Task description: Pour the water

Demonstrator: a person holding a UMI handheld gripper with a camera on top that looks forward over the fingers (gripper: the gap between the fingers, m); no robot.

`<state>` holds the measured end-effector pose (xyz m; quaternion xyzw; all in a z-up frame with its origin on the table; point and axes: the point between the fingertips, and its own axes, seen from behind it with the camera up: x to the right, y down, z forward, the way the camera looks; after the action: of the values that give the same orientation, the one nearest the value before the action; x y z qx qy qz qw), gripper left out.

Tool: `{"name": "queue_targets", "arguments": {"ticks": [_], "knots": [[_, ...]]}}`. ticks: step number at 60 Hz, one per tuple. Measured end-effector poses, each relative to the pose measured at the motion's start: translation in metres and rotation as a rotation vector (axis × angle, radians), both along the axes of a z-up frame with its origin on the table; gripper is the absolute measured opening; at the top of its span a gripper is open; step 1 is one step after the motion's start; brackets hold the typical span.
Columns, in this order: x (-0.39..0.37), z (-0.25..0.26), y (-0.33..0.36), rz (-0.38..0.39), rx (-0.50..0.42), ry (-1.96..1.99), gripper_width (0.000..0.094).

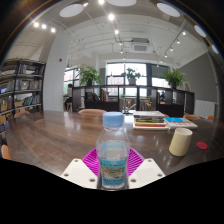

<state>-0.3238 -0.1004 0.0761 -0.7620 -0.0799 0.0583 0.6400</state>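
Observation:
A clear plastic water bottle (113, 152) with a pale blue cap and a blue label stands upright between my fingers. My gripper (113, 165) is shut on the bottle, with the pink pads (91, 160) pressing on both sides of its lower body. A cream-coloured cup (180, 141) stands on the brown wooden table (50, 135), beyond the fingers to the right of the bottle.
A stack of books (150, 120) lies on the table behind the bottle, with a blue item (178, 121) beside it. A small red object (202, 145) sits right of the cup. Bookshelves (18, 90) line the left wall. Chairs and potted plants stand by the far windows.

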Motion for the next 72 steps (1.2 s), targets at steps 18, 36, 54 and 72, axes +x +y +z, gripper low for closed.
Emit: {"name": "queue_targets", "arguments": {"ticks": [18, 36, 54, 72], "knots": [[0.008, 0.007, 0.014, -0.006, -0.028, 0.132, 0.0278], [0.056, 0.068, 0.075, -0.071, -0.084, 0.822, 0.0279], [0.125, 0.122, 0.114, -0.094, -0.017, 1.657, 0.0276], [0.196, 0.143, 0.108, -0.154, 0.063, 2.175, 0.0278]]}}
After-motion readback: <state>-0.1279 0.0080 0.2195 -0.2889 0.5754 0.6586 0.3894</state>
